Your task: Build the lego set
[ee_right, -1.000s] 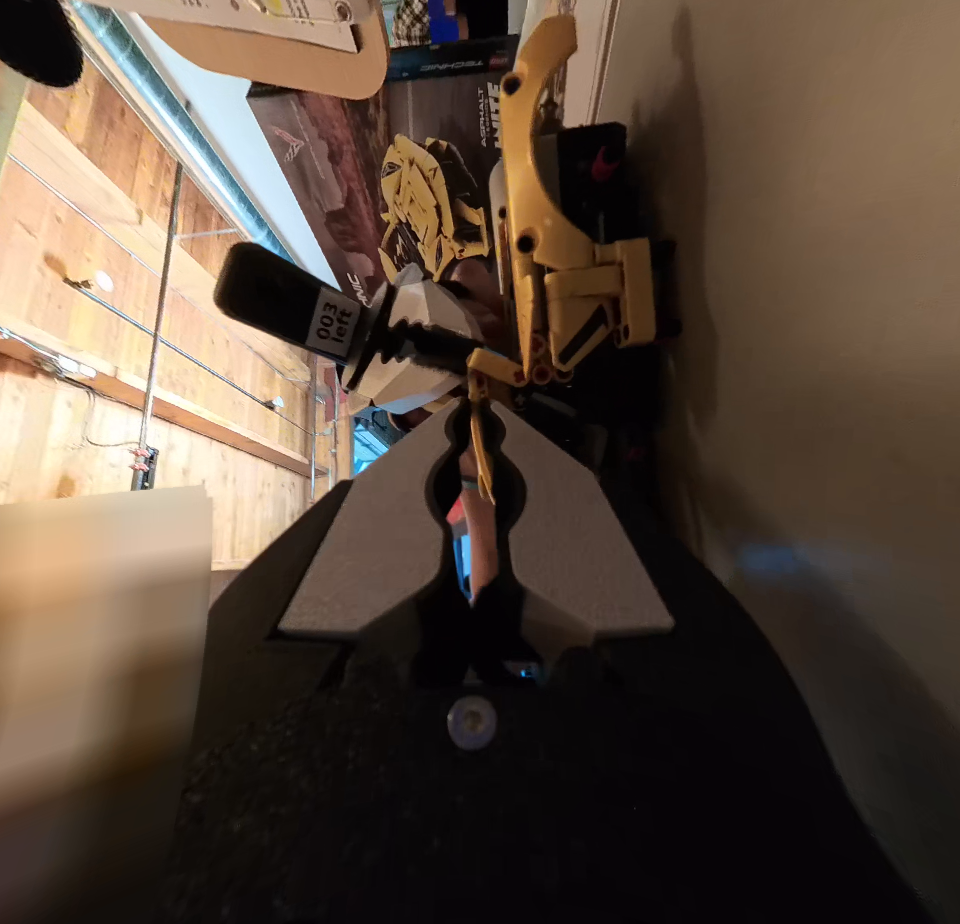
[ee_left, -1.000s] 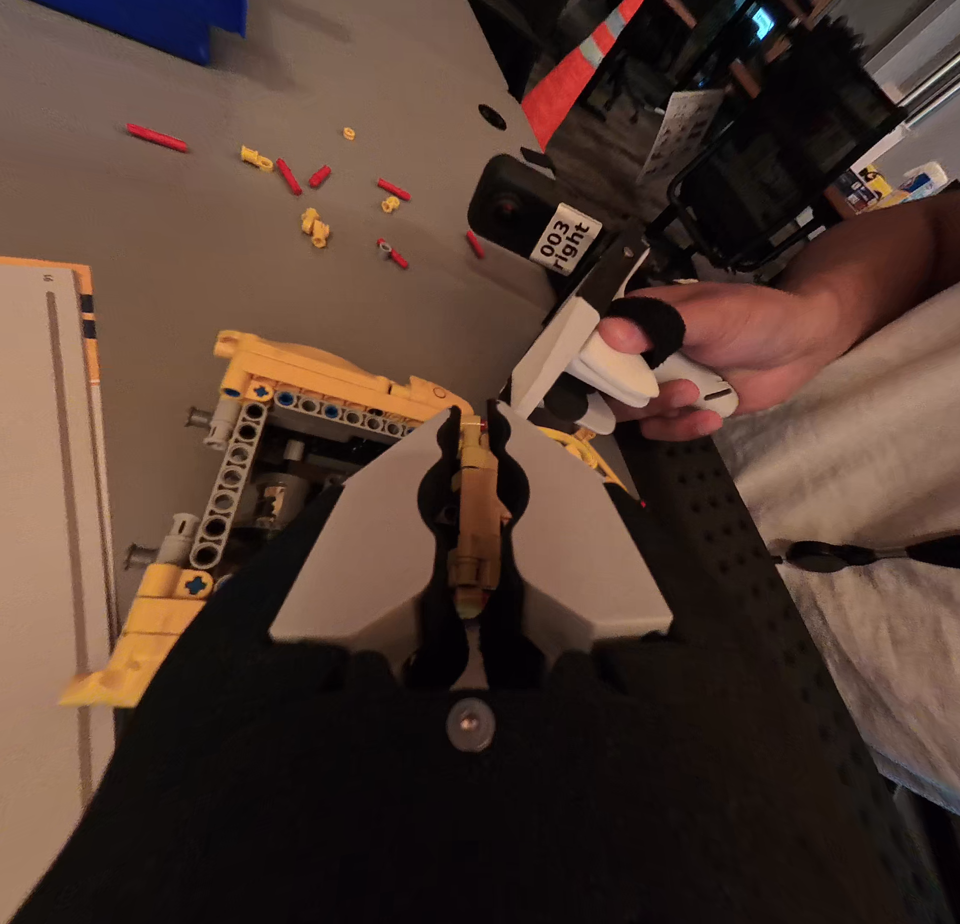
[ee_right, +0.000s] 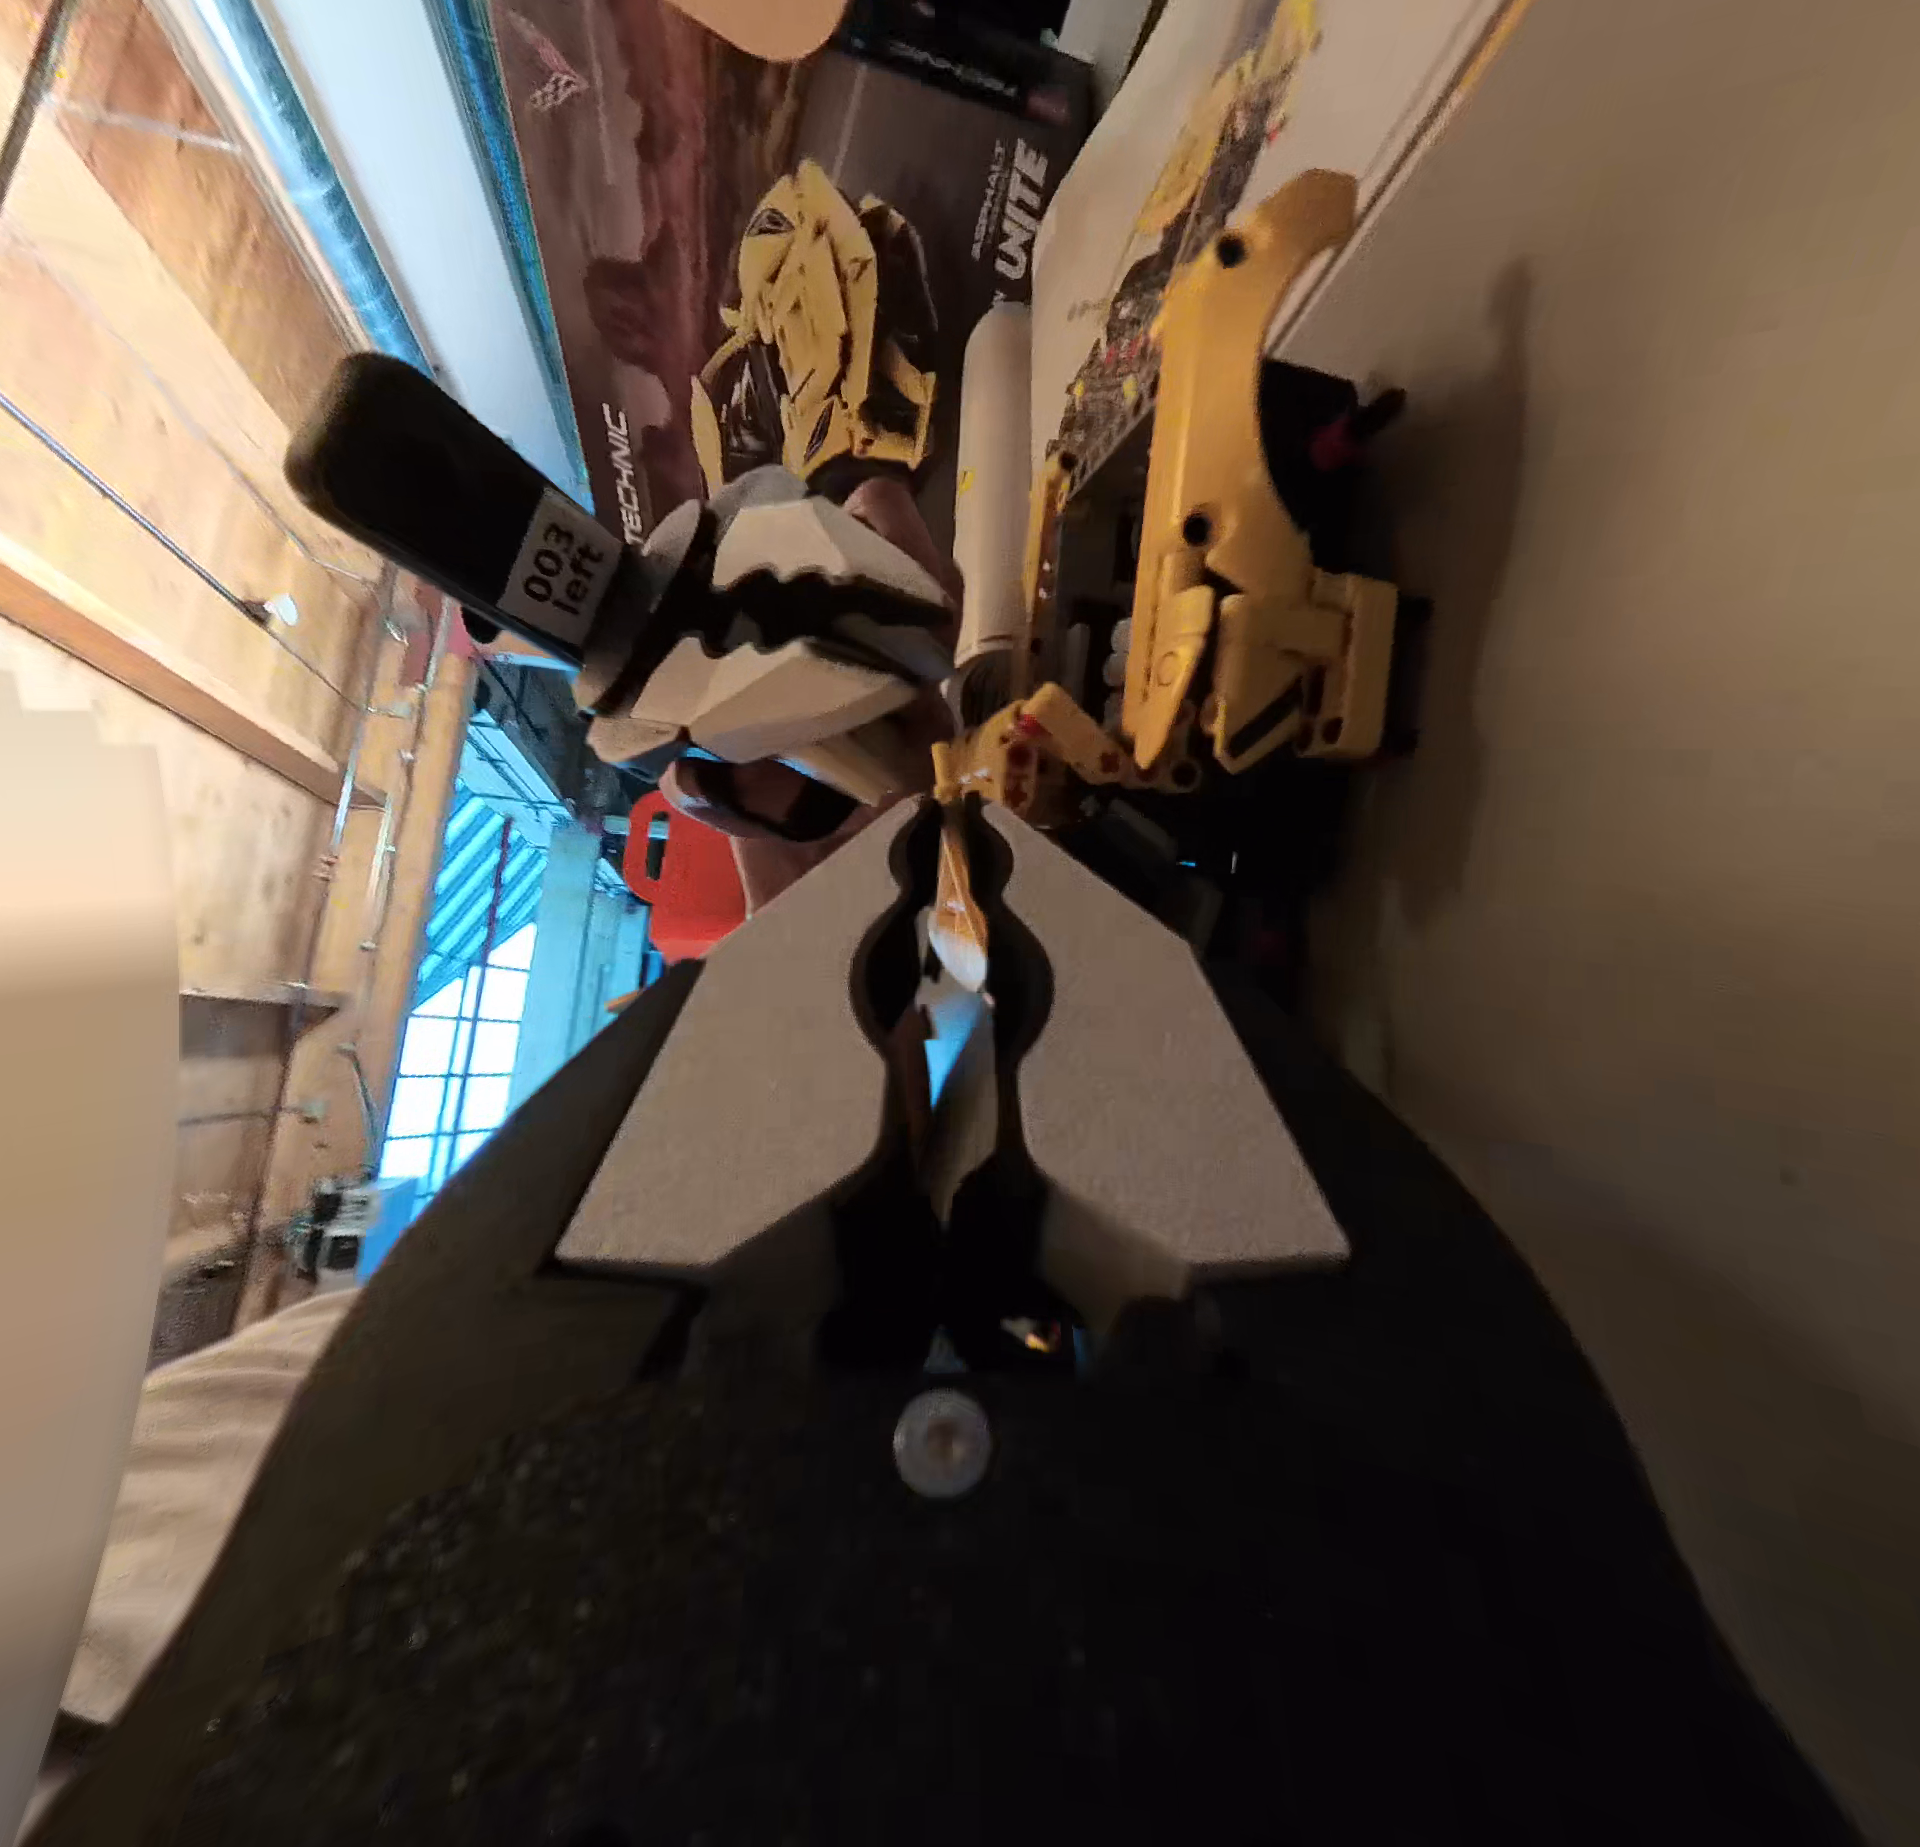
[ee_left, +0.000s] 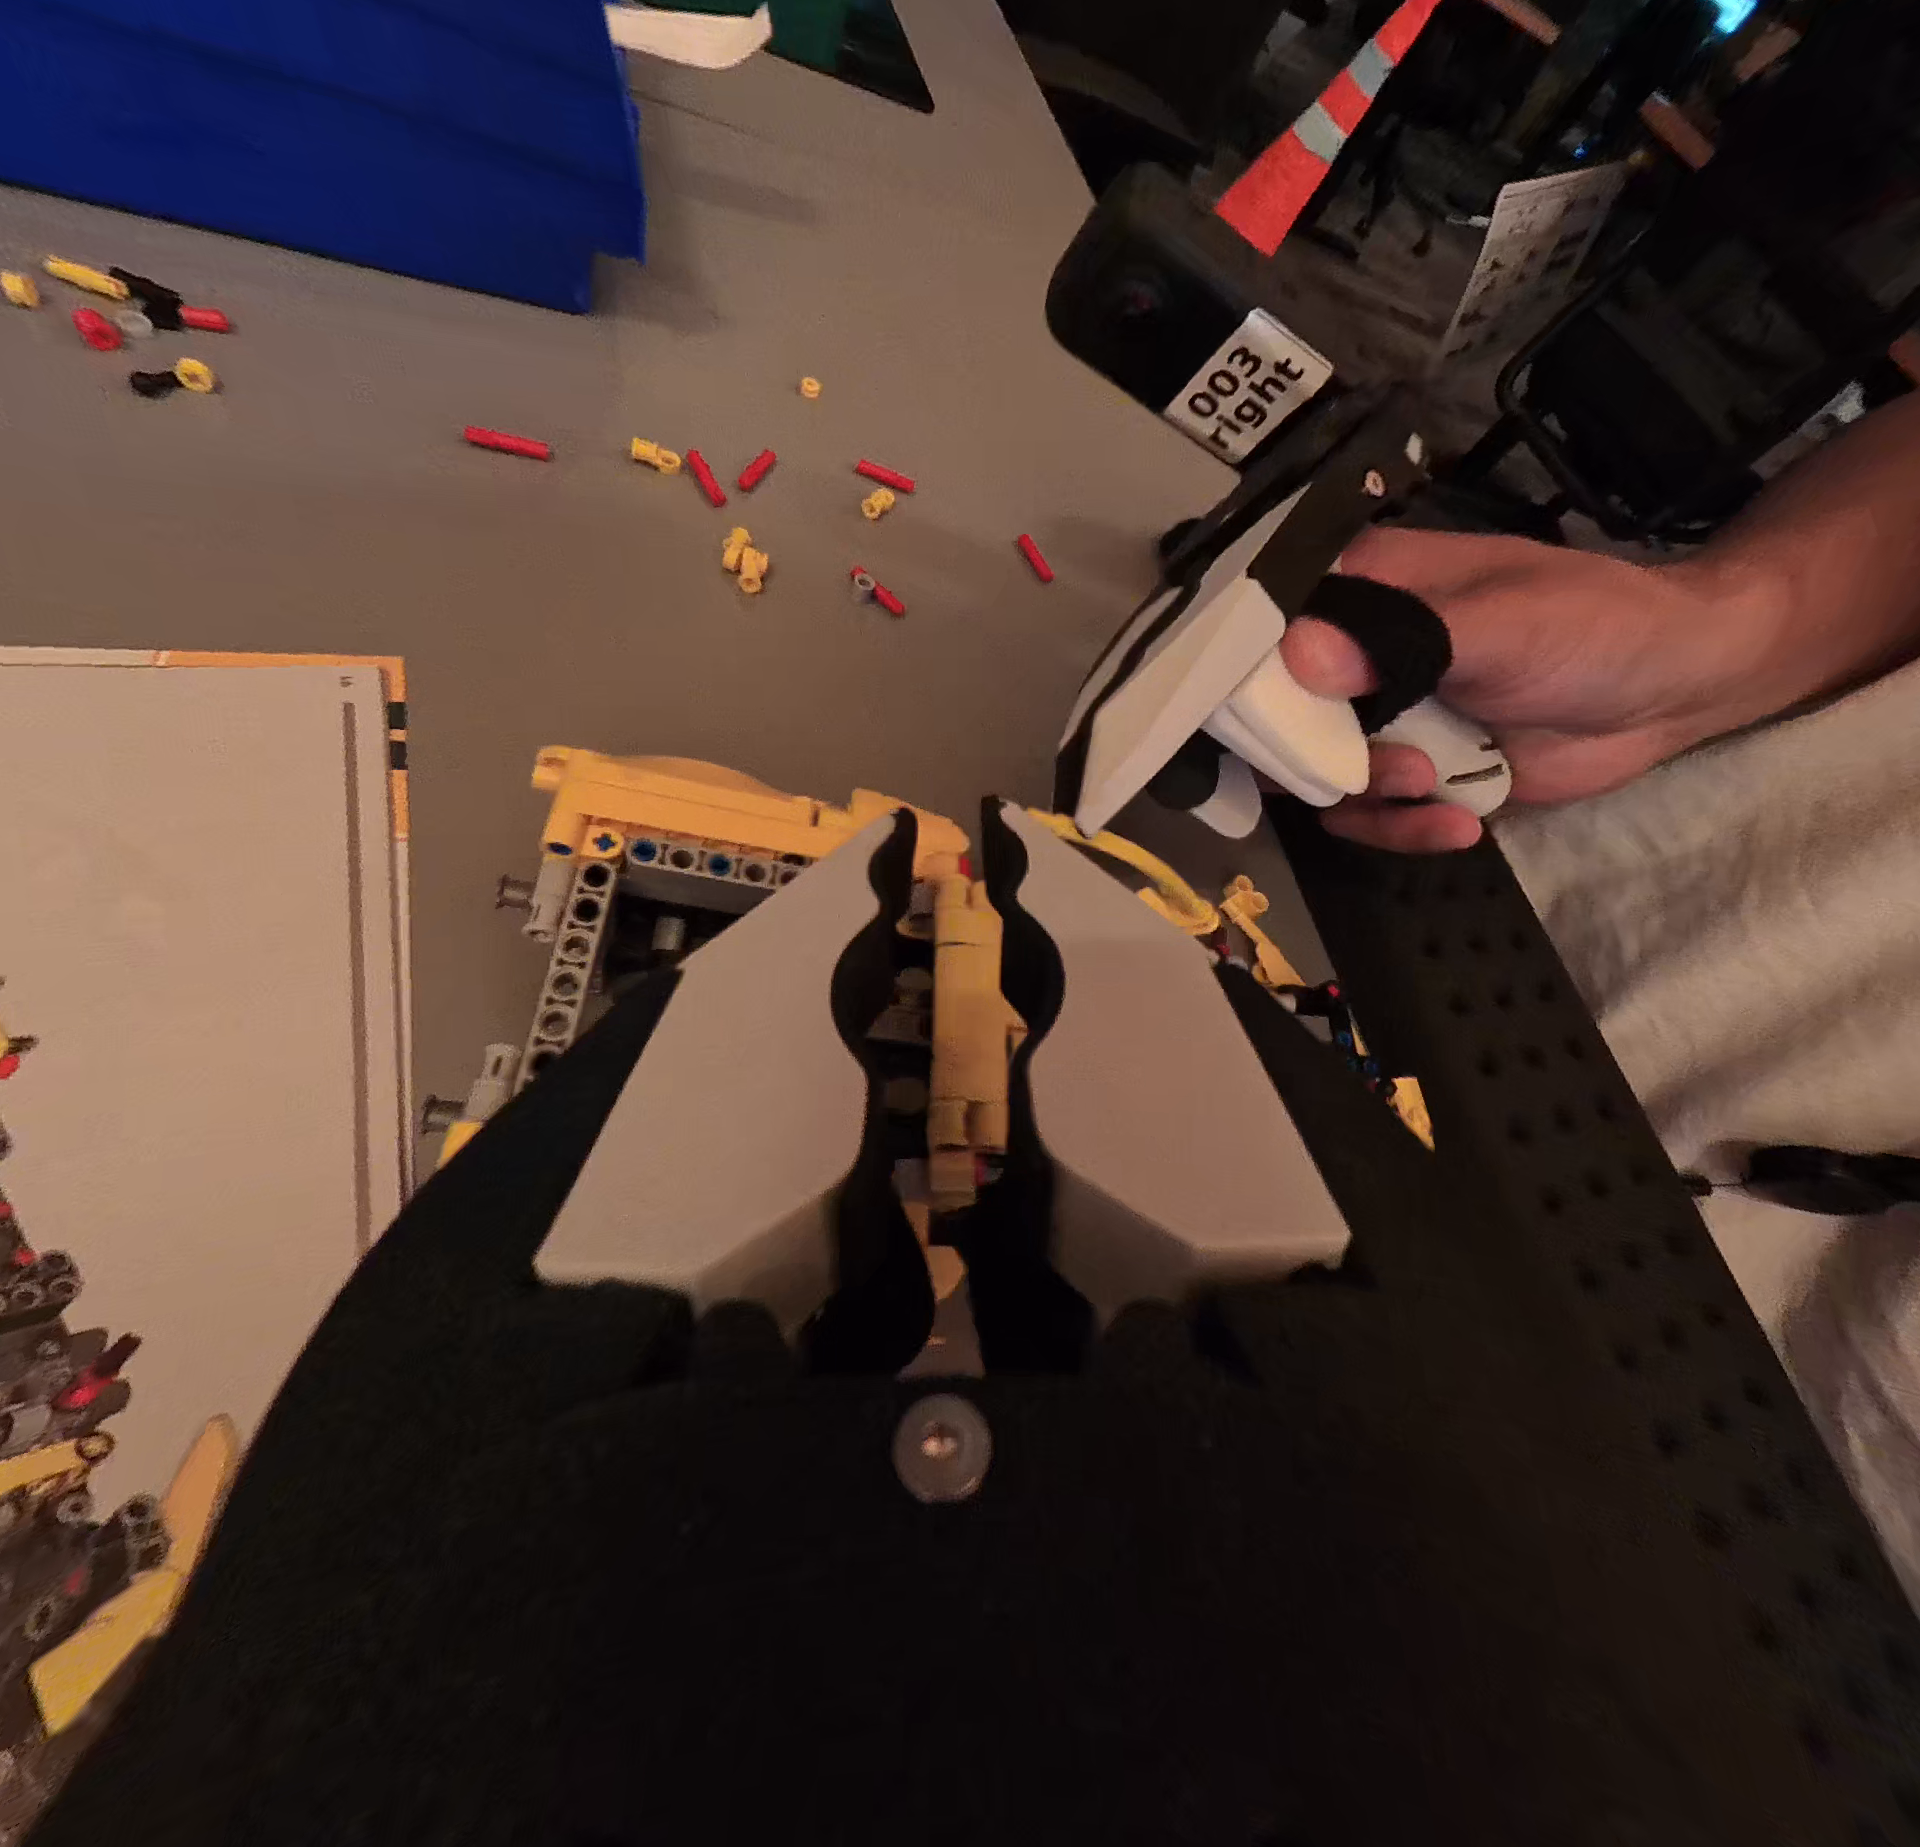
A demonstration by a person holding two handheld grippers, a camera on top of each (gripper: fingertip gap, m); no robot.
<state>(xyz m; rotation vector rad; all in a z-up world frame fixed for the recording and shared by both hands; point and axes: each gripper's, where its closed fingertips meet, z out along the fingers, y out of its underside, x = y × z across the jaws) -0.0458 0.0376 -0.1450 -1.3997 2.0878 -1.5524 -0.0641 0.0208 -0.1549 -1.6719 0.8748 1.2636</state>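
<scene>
Lego car chassis (ee_left: 665, 852) lies flat on the grey table (ee_left: 520, 571). Left gripper (ee_left: 940, 831) straddles its yellow strut, fingers slightly parted, grip uncertain. Right gripper (ee_right: 951, 810) pinches a thin yellow flex piece (ee_right: 961, 904), its long axis running from the fingertips toward the chassis.

left wrist view close above, right wrist view rolled sideways, sharing yellow model (ee_left: 727, 821)
</scene>
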